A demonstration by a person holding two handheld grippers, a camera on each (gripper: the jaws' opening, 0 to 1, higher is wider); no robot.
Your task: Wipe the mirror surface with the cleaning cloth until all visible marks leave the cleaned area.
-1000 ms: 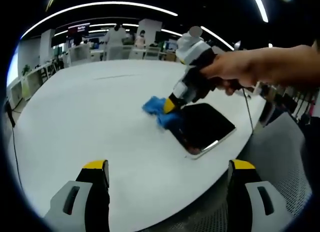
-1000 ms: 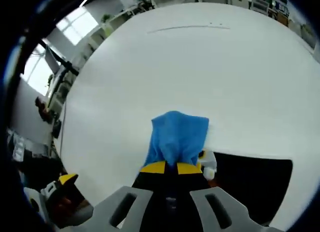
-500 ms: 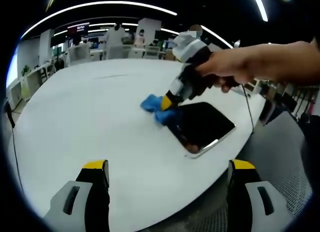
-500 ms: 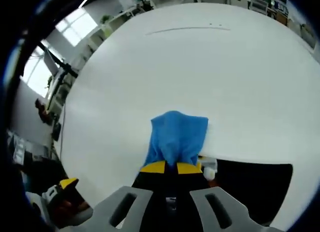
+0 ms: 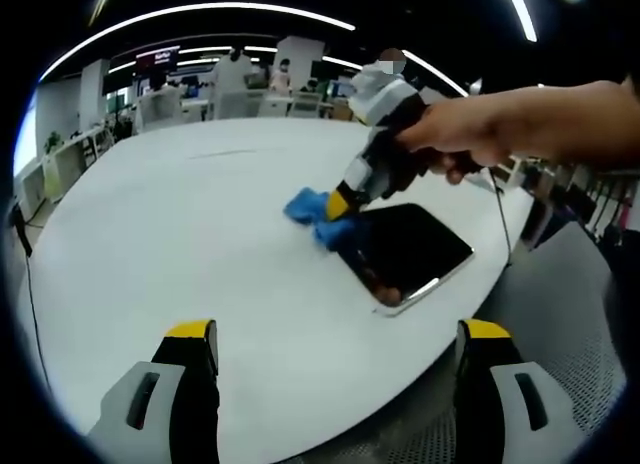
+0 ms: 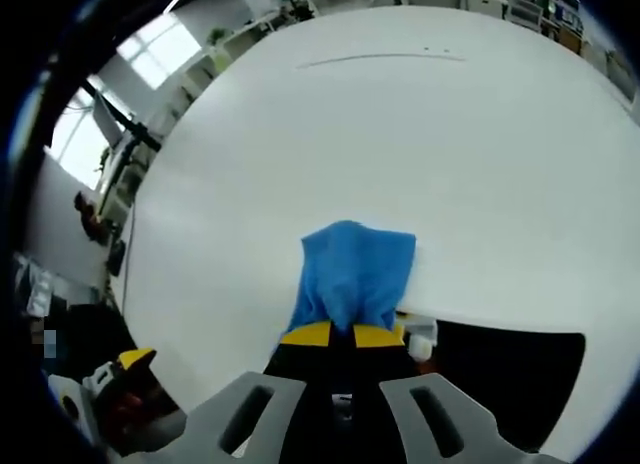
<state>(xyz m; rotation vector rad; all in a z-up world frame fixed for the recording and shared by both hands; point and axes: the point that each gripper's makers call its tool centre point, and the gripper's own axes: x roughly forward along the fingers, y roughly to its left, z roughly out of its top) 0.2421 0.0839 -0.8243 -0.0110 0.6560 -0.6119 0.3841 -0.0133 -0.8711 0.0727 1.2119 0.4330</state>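
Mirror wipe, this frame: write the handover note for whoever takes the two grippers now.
Right gripper: shut on the blue cleaning cloth, pressing it at the mirror's far corner.
Left gripper: open, holding nothing, held above the near edge of the white table.
Mirror: flat near the table's edge, dark; smudges show near its front corner.
Done: cloth gripped and on the mirror.
Left: wipe the remaining surface, especially the front corner.
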